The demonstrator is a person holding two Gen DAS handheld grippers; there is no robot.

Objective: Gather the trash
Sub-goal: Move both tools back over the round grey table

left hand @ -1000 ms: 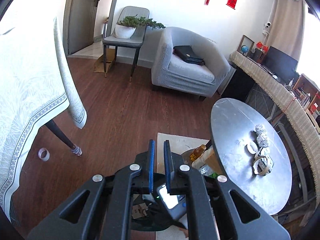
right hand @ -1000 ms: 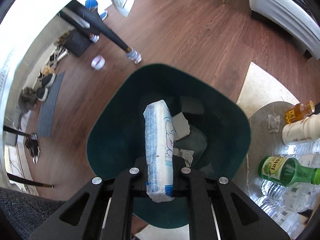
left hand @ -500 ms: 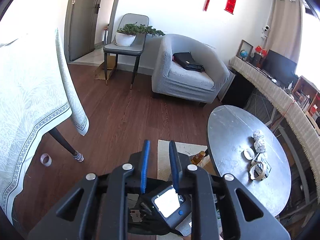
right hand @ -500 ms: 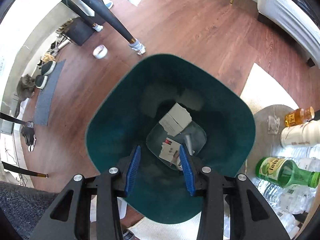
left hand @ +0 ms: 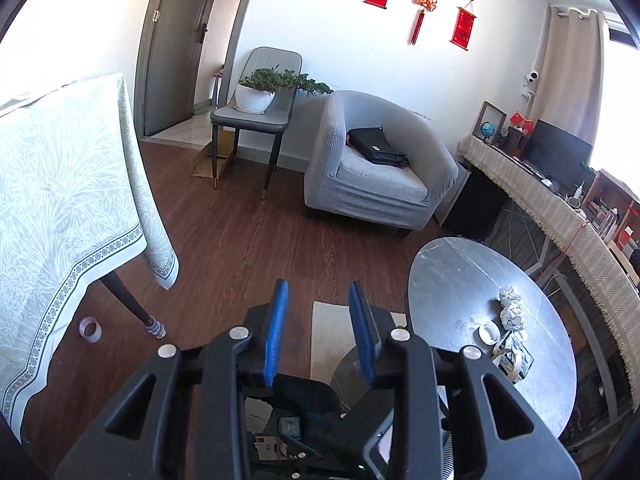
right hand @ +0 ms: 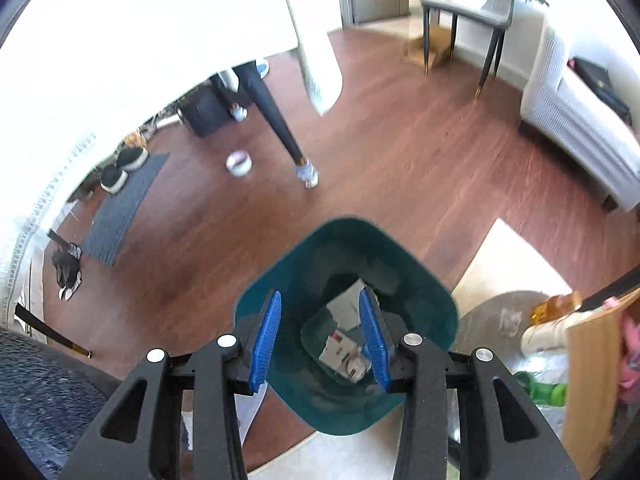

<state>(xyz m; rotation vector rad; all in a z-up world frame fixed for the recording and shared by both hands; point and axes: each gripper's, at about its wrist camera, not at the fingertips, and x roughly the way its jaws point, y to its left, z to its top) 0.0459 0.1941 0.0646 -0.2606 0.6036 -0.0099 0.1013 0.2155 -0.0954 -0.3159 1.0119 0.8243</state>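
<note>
My right gripper (right hand: 320, 338), spread empty, showed the bin's (right hand: 424, 280) inside; my spread left gripper (left hand: 318, 334) alone showed crumpled paper (left hand: 512, 312) on the tabletop (left hand: 452, 280).

Cartons (right hand: 344, 350) in bin (right hand: 420, 292), rug (right hand: 512, 264) right of it, bottles (right hand: 548, 334) beyond

The left wrist camera is looking forward and slightly downward across the room, taking in the distant armchair (left hand: 376, 168) and the nearer round table (left hand: 460, 280). The right wrist camera is pointing steeply downward, sitting close above the green bin (right hand: 280, 300). Both views are sharing the armchair, the roll of tape (left hand: 89, 329) and the tablecloth (left hand: 60, 184).
</note>
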